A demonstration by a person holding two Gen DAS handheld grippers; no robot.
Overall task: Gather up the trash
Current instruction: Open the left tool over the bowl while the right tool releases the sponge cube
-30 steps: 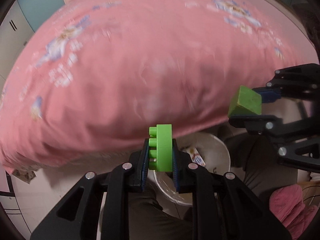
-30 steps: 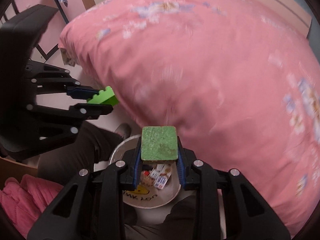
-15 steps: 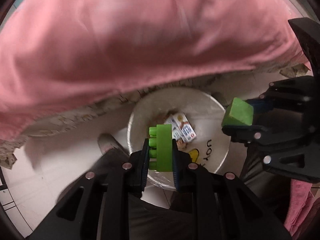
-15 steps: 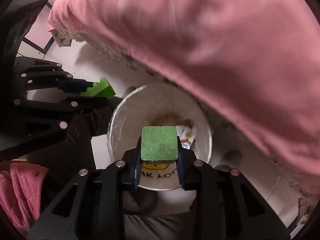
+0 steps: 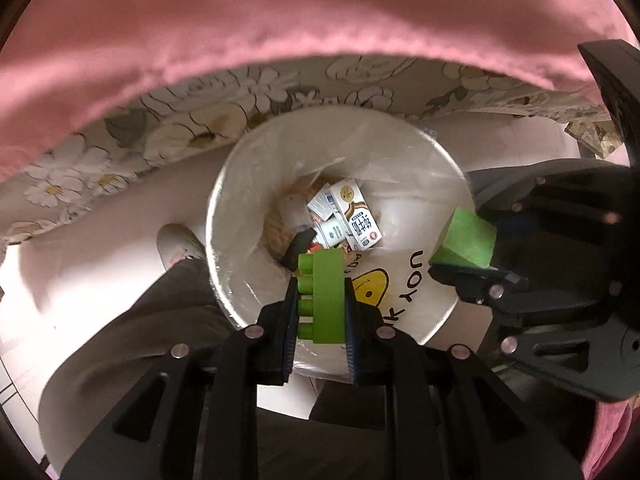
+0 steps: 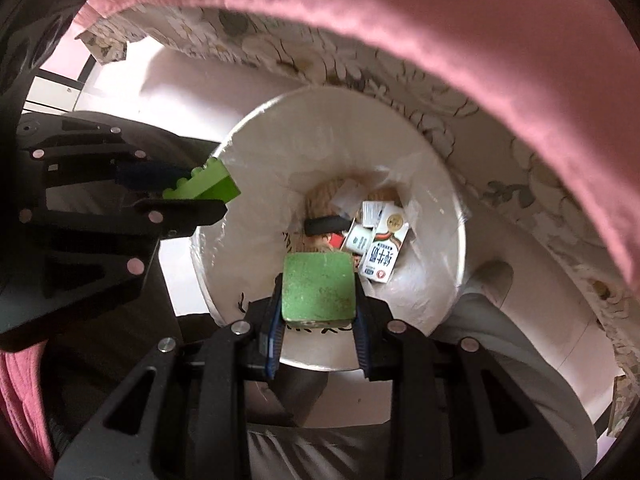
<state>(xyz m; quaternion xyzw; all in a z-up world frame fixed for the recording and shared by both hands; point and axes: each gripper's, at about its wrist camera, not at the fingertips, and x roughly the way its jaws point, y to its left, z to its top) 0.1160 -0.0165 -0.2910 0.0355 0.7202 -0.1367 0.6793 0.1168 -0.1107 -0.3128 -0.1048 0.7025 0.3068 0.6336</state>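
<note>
My left gripper (image 5: 320, 296) is shut on a green toy brick (image 5: 324, 294) with studs on its left side, held over the near rim of a white lined trash bin (image 5: 240, 184). My right gripper (image 6: 318, 292) is shut on a green square block (image 6: 318, 288), also over the bin (image 6: 256, 140). The right gripper and its block (image 5: 464, 242) show at the right of the left wrist view. The left gripper and its brick (image 6: 202, 186) show at the left of the right wrist view. Small cartons (image 5: 352, 216) lie at the bin's bottom.
A pink quilt (image 5: 280, 16) hangs over a floral bed skirt (image 5: 180, 120) just beyond the bin. The person's trouser leg (image 5: 132, 340) and shoe (image 5: 176, 240) stand left of the bin on a pale floor. A pink garment (image 6: 20, 400) is at lower left.
Both grippers have swung down from facing the quilt to looking into the bin and moved closer over its opening. Each still holds its green piece.
</note>
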